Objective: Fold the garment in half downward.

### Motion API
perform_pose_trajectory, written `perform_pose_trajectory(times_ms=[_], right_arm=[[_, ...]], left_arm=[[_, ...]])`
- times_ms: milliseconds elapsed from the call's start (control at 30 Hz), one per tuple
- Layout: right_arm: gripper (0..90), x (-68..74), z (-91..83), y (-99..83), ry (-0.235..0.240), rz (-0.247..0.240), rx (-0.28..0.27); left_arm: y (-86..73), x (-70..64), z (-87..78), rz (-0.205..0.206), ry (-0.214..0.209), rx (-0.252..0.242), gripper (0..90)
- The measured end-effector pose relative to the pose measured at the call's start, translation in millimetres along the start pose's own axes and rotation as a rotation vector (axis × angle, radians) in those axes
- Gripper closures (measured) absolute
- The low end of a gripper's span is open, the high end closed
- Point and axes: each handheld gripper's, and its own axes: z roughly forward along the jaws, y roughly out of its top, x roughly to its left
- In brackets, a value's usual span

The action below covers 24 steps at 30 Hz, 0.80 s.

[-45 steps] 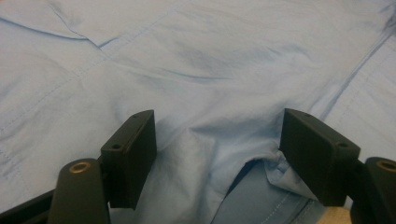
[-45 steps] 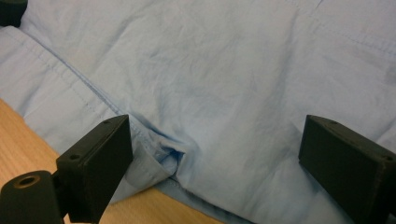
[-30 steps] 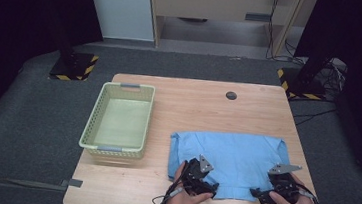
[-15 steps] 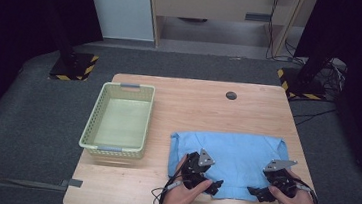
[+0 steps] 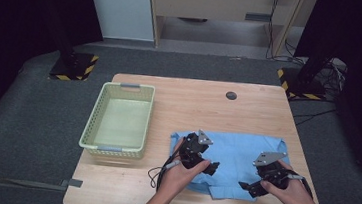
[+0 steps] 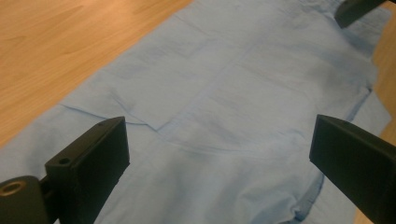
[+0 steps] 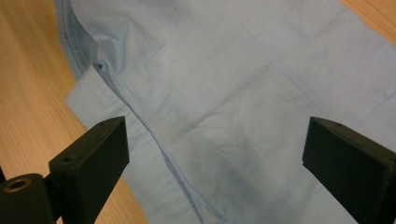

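Over 1 blue cloth (image 5: 236, 155), 2 grippers, L (image 5: 211, 167) & R (image 5: 249, 188), fingers spread wide.

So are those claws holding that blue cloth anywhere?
No. Both the left claw and the right claw hang open over the cloth, jaws spread wide, gripping nothing.

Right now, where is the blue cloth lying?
In the high view the blue cloth lies flat on the table's near right part, right of the basket, under the left gripper and right gripper.
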Motion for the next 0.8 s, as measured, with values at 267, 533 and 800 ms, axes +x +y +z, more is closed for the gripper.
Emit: perform_pose_trajectory(times_ms=[267,533,800], right_arm=[[7.3,14.2,1.7,20.7,0.026,-0.051,-0.026],[6.8,29.1,11.3,41.8,0.057,-0.079,-0.034],[7.0,42.8,27.7,60.7,0.119,-0.058,-0.029]], left_arm=[[9.5,20.1,-3.5,-0.02,0.024,0.02,4.3],[22.4,35.9,-2.9,-0.032,0.048,0.031,3.6],[30.1,50.8,-0.5,-0.048,0.075,0.032,4.1]])
